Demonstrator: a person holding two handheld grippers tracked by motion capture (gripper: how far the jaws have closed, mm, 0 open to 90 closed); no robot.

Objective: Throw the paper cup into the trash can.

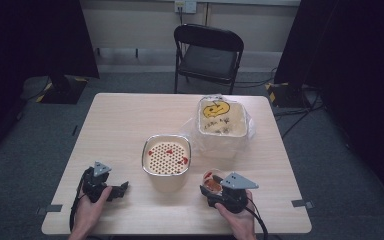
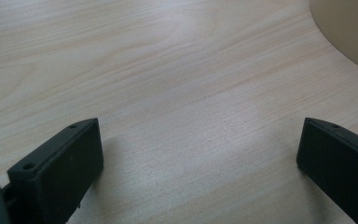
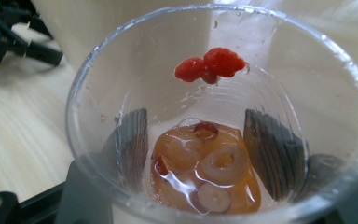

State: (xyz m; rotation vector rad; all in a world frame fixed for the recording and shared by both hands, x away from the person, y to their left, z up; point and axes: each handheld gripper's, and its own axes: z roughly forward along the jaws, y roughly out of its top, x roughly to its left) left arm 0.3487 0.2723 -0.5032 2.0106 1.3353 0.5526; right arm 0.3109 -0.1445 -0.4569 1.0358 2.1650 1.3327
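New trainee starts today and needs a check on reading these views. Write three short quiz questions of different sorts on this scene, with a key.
1. True or false: the left gripper is shut on the strainer.
2. Multiple choice: what does the right gripper hold? A) a folded cloth B) a clear plastic cup C) a metal spoon
3. Fill in: the container lined with a clear bag stands on the table on the ______ gripper's side.

Key
1. False. Its jaws stand wide apart over bare wood; the perforated strainer insert sits in the beige pot.
2. B. The clear plastic cup sits between the jaws, with amber liquid and red berries inside.
3. right
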